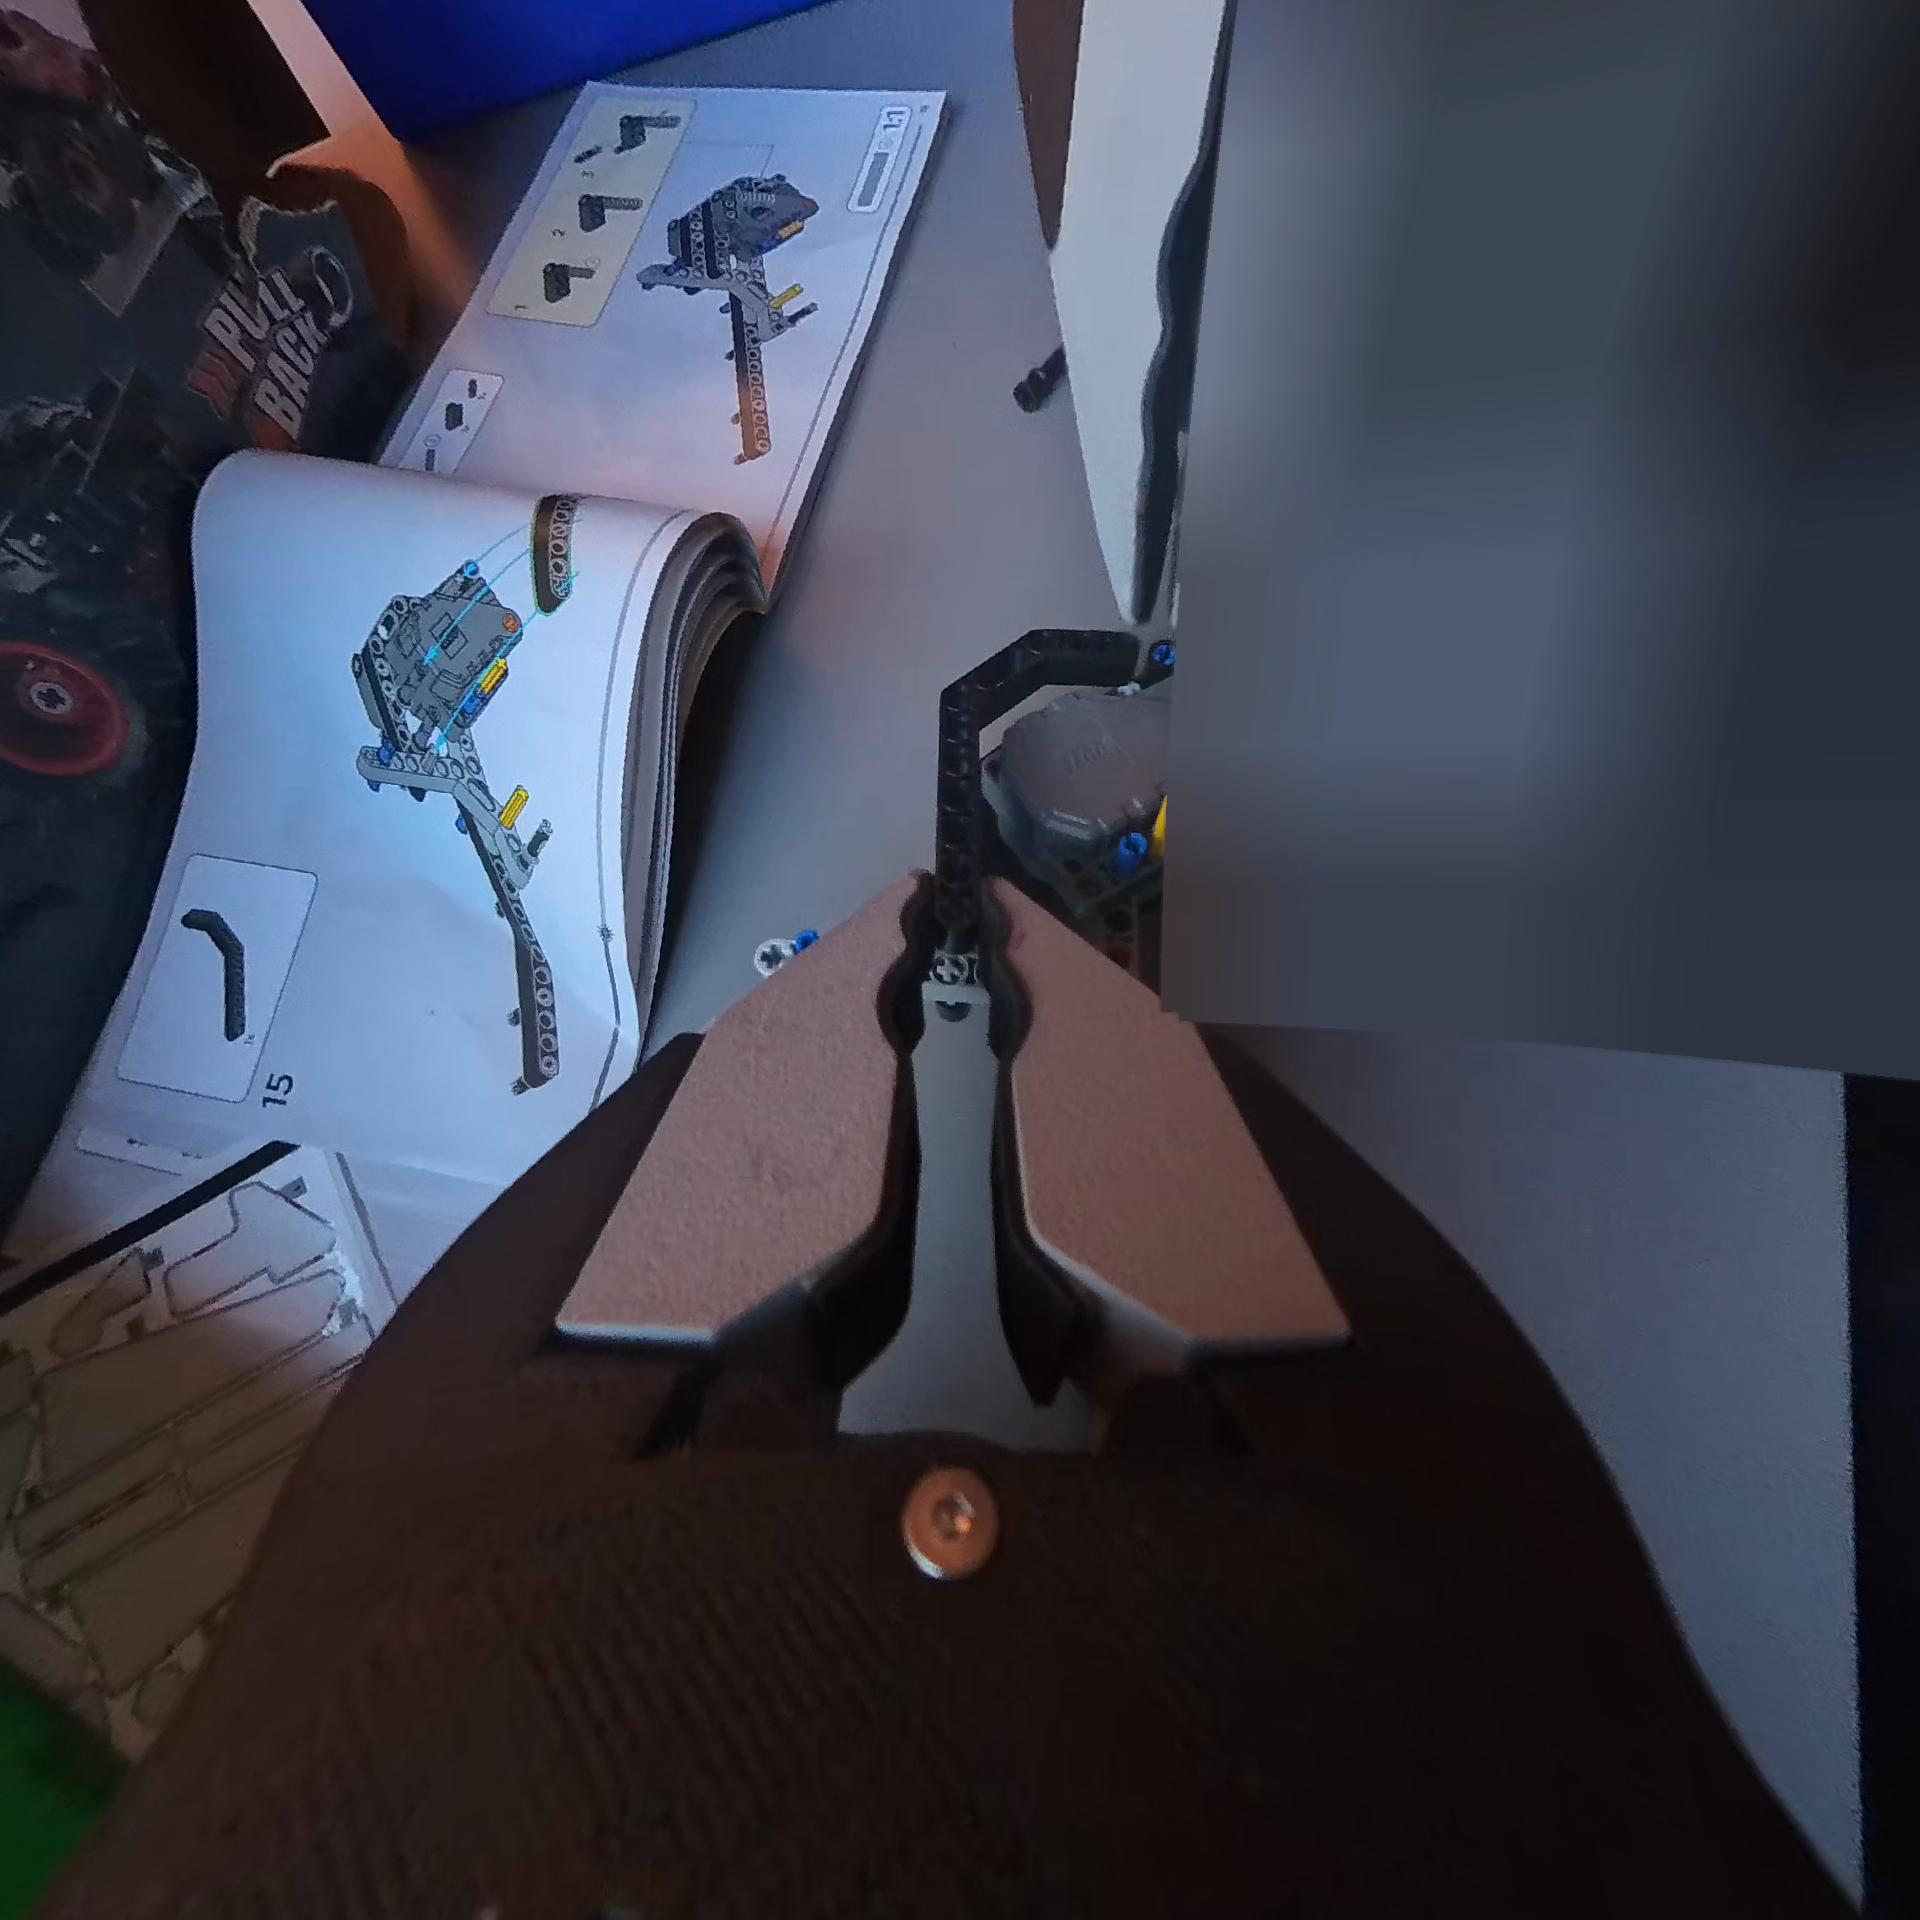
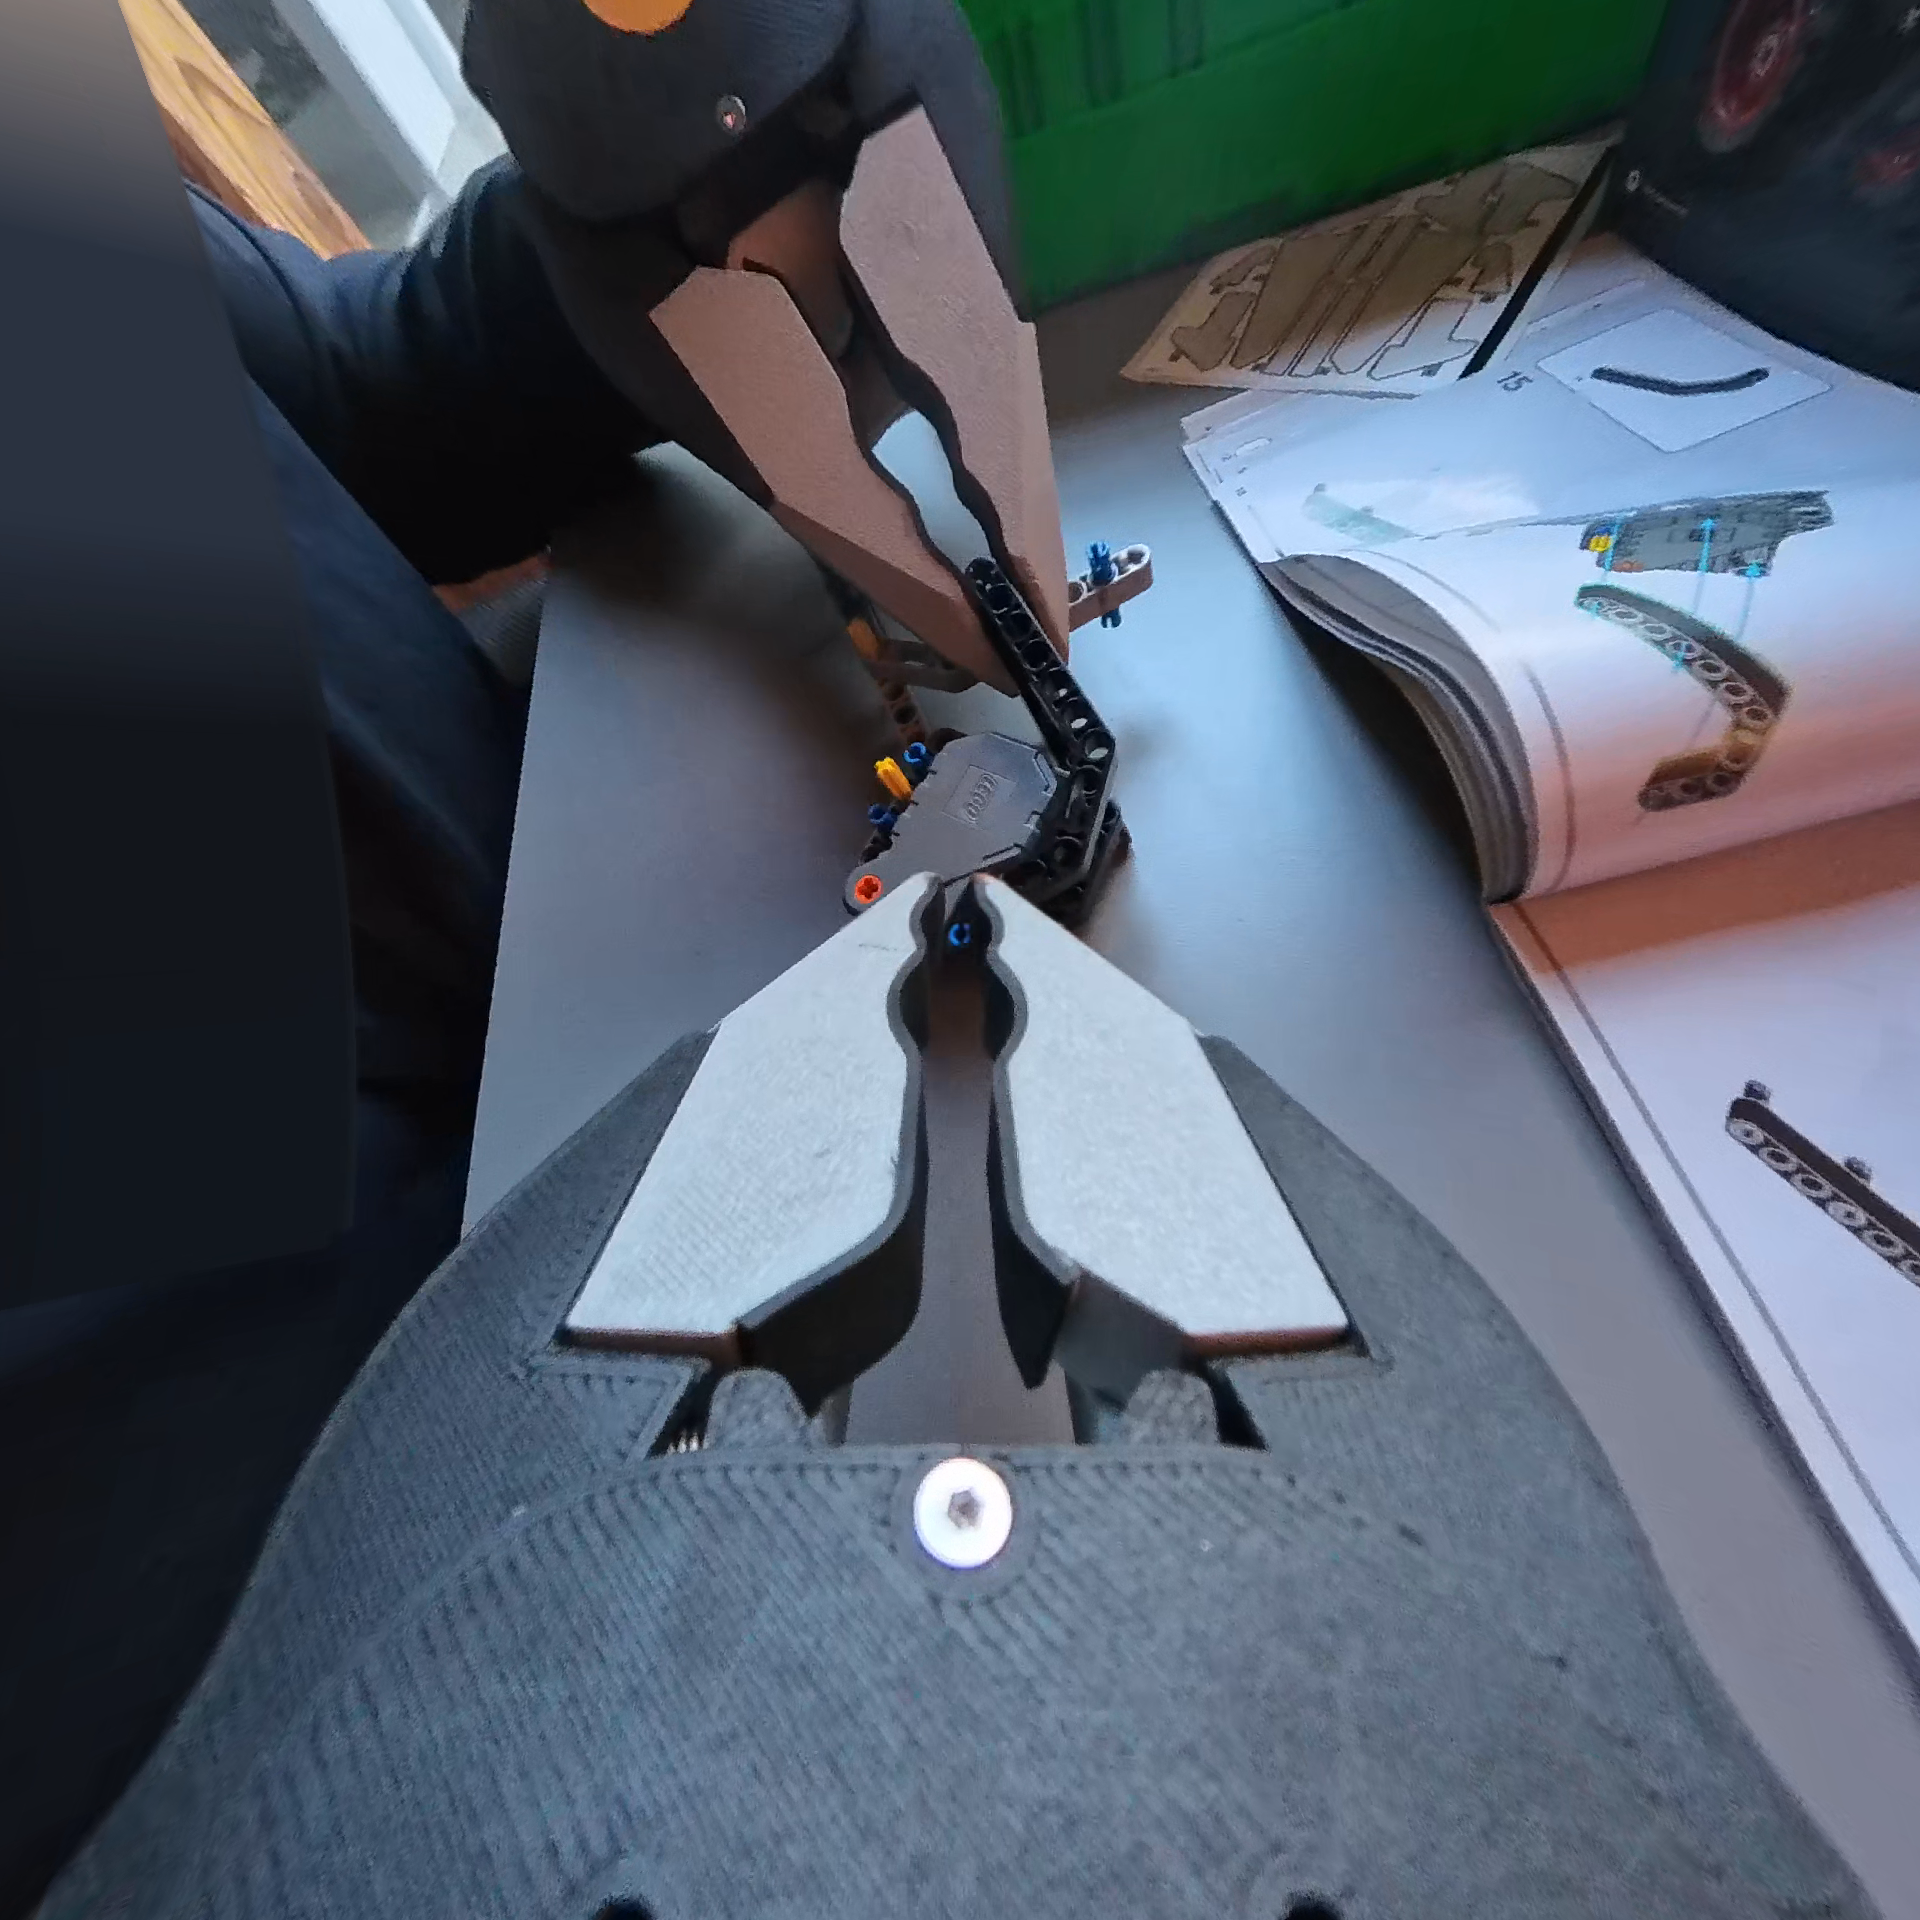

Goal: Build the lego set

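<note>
My left gripper [image 1: 954, 891] is shut on a black angled beam [image 1: 958, 769]. The beam rises from its tips and bends right over a grey motor block [image 1: 1081, 769] on the grey table. In the right wrist view the left gripper [image 2: 1023, 665] comes down from above, holding the beam [image 2: 1081, 748] against the side of the block [image 2: 982, 805]. My right gripper [image 2: 951, 896] sits at the block's near end, its fingers nearly together around a blue pin [image 2: 961, 935]. One right finger [image 1: 1127, 312] shows in the left wrist view.
An open instruction booklet [image 1: 416, 727] [image 2: 1662, 644] lies beside the model. A small grey piece with blue pins [image 2: 1107, 577] and a black pin [image 1: 1039, 379] lie loose. A sticker sheet [image 2: 1351, 312], a green bin [image 2: 1247, 125] and the set's box [image 1: 125, 312] stand nearby. There is about 6 centimetres between the tips of the two grippers.
</note>
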Demonstrator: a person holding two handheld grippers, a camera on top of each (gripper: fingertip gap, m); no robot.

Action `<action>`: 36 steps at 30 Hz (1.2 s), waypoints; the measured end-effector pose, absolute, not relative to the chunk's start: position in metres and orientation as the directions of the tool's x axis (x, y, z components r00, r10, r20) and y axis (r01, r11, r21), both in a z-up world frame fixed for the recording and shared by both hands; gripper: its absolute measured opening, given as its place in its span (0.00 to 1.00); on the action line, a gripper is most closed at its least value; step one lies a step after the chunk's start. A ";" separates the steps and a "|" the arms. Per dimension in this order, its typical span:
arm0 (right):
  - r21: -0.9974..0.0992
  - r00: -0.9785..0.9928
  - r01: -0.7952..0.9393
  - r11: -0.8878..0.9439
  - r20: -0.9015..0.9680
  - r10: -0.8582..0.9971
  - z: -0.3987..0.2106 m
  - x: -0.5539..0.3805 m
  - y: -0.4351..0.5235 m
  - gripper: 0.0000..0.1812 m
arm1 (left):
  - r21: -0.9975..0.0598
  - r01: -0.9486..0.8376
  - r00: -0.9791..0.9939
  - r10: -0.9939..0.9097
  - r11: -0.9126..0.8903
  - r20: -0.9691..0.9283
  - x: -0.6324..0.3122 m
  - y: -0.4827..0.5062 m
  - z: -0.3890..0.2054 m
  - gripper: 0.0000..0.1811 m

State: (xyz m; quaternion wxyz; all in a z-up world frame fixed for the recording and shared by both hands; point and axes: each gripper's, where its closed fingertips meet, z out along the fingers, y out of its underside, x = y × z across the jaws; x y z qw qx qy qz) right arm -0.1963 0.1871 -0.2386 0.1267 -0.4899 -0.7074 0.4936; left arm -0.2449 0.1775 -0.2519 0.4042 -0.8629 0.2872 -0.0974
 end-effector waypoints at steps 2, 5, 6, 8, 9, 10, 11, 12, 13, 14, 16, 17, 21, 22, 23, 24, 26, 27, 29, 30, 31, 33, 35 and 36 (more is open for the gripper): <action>-0.827 -0.473 0.562 -0.006 -0.327 0.818 -0.235 -0.197 0.193 0.01 | -0.756 -0.404 0.818 -0.574 -0.515 -0.046 -0.246 0.178 -0.252 0.02; -0.804 -0.464 0.593 -0.044 -0.386 0.797 -0.238 -0.196 0.194 0.06 | -0.758 -0.402 0.815 -0.578 -0.514 -0.040 -0.246 0.178 -0.252 0.02; -0.794 -0.459 0.606 -0.049 -0.400 0.793 -0.240 -0.196 0.194 0.07 | -0.758 -0.404 0.814 -0.580 -0.513 -0.041 -0.246 0.178 -0.252 0.02; -0.780 -0.449 0.623 -0.057 -0.416 0.791 -0.245 -0.197 0.194 0.09 | -0.756 -0.412 0.812 -0.582 -0.509 -0.050 -0.247 0.179 -0.252 0.02; -0.778 -0.444 0.625 -0.062 -0.420 0.791 -0.246 -0.198 0.194 0.09 | -0.756 -0.413 0.811 -0.582 -0.508 -0.052 -0.248 0.179 -0.252 0.02; -0.779 -0.446 0.624 -0.067 -0.425 0.788 -0.246 -0.198 0.194 0.09 | -0.757 -0.410 0.812 -0.581 -0.510 -0.049 -0.248 0.179 -0.252 0.02; -0.781 -0.456 0.620 -0.071 -0.432 0.778 -0.244 -0.198 0.192 0.09 | -0.757 -0.408 0.811 -0.583 -0.510 -0.045 -0.248 0.179 -0.253 0.02; -0.784 -0.469 0.617 -0.071 -0.439 0.767 -0.242 -0.197 0.189 0.09 | -0.756 -0.412 0.807 -0.588 -0.508 -0.044 -0.248 0.179 -0.253 0.02; -0.787 -0.482 0.613 -0.067 -0.440 0.758 -0.241 -0.196 0.187 0.09 | -0.754 -0.418 0.803 -0.594 -0.506 -0.046 -0.248 0.179 -0.254 0.02; -0.791 -0.492 0.610 -0.057 -0.434 0.755 -0.240 -0.195 0.185 0.10 | -0.751 -0.427 0.799 -0.599 -0.504 -0.052 -0.249 0.179 -0.255 0.02; -0.799 -0.504 0.600 -0.038 -0.414 0.758 -0.238 -0.194 0.183 0.10 | -0.750 -0.429 0.797 -0.602 -0.504 -0.050 -0.250 0.180 -0.256 0.02; -0.802 -0.510 0.597 -0.033 -0.411 0.755 -0.238 -0.194 0.181 0.10 | -0.750 -0.423 0.797 -0.602 -0.507 -0.043 -0.250 0.180 -0.256 0.02; -0.791 -0.499 0.611 -0.004 -0.390 0.774 -0.243 -0.193 0.182 0.10 | -0.753 -0.410 0.804 -0.594 -0.515 -0.032 -0.250 0.183 -0.257 0.02; -0.788 -0.498 0.615 0.008 -0.381 0.779 -0.245 -0.193 0.182 0.10 | -0.754 -0.413 0.802 -0.596 -0.511 -0.035 -0.250 0.183 -0.257 0.02; -0.786 -0.499 0.618 0.020 -0.373 0.782 -0.247 -0.193 0.182 0.09 | -0.753 -0.416 0.802 -0.596 -0.510 -0.039 -0.249 0.183 -0.257 0.02; -0.784 -0.501 0.620 0.029 -0.367 0.784 -0.248 -0.192 0.181 0.10 | -0.750 -0.418 0.803 -0.595 -0.512 -0.041 -0.249 0.183 -0.257 0.03; -0.785 -0.508 0.618 0.044 -0.356 0.784 -0.249 -0.192 0.180 0.09 | -0.748 -0.432 0.797 -0.601 -0.505 -0.054 -0.249 0.183 -0.258 0.03; -0.785 -0.509 0.617 0.049 -0.351 0.786 -0.249 -0.191 0.180 0.09 | -0.748 -0.438 0.792 -0.607 -0.499 -0.059 -0.248 0.183 -0.257 0.03; -0.789 -0.507 0.612 0.058 -0.335 0.794 -0.247 -0.191 0.183 0.09 | -0.745 -0.440 0.788 -0.613 -0.502 -0.052 -0.247 0.182 -0.257 0.02; -0.795 -0.508 0.603 0.064 -0.320 0.800 -0.245 -0.191 0.186 0.09 | -0.741 -0.443 0.787 -0.615 -0.505 -0.051 -0.247 0.182 -0.258 0.02; -0.808 -0.511 0.585 0.067 -0.303 0.805 -0.240 -0.190 0.188 0.10 | -0.736 -0.446 0.785 -0.617 -0.508 -0.050 -0.247 0.182 -0.258 0.02; -0.847 -0.521 0.527 0.069 -0.258 0.814 -0.228 -0.192 0.193 0.13 | -0.728 -0.453 0.781 -0.623 -0.515 -0.046 -0.247 0.182 -0.258 0.02; -0.876 -0.522 0.473 0.088 -0.198 0.830 -0.222 -0.195 0.198 0.14 | -0.716 -0.470 0.773 -0.633 -0.517 -0.051 -0.246 0.182 -0.258 0.02; -0.882 -0.527 0.459 0.109 -0.171 0.833 -0.222 -0.195 0.199 0.15 | -0.709 -0.481 0.768 -0.638 -0.516 -0.057 -0.246 0.182 -0.258 0.02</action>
